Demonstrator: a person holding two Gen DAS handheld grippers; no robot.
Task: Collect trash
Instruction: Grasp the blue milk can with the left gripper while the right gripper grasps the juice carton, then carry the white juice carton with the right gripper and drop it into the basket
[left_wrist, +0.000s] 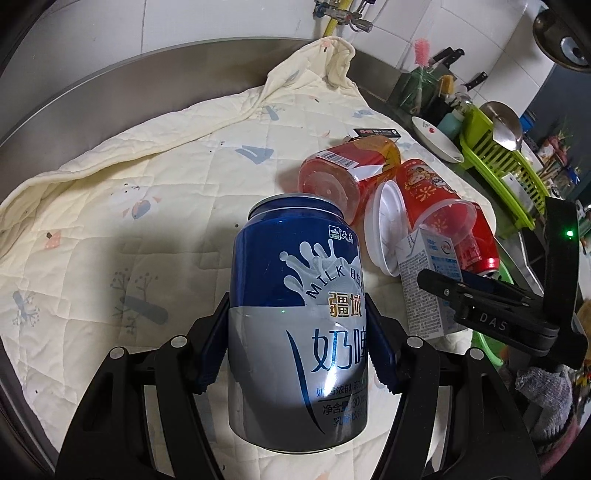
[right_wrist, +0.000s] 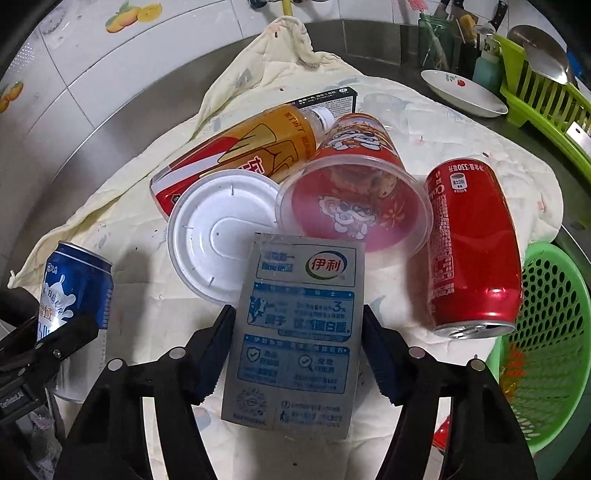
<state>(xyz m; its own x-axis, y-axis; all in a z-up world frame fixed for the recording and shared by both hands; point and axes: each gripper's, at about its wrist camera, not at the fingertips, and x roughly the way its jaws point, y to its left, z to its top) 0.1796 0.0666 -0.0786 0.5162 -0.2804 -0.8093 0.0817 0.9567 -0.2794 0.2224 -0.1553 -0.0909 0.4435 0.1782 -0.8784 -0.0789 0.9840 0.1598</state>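
Between the pads of the left gripper (left_wrist: 297, 343): gripping the blue milk-beer can (left_wrist: 299, 325) upright, jaws pressing on its flanks at mid-height, long axis standing nearly along the fingers, base looking lifted off the quilted cloth (left_wrist: 110, 206). Pointing steeply downward, wrist level. Straddling the grey milk carton (right_wrist: 295, 332) with the right gripper (right_wrist: 297, 350): jaws flanking its narrow sides, seemingly touching, though not clear whether already pinching; carton's long axis running away along the fingers. Lying just beyond the carton: white lid (right_wrist: 221, 236), clear cup with red print (right_wrist: 354, 199), orange drink bottle (right_wrist: 240, 155) on its side behind them. Resting to the right, well apart from the left gripper and nearer the right one, a red cola can (right_wrist: 472, 247) on its side, mouth toward the camera. Sitting beside that can at the cloth's right edge, a green perforated basket (right_wrist: 550, 332), probably the drop point, nearer the right hand.
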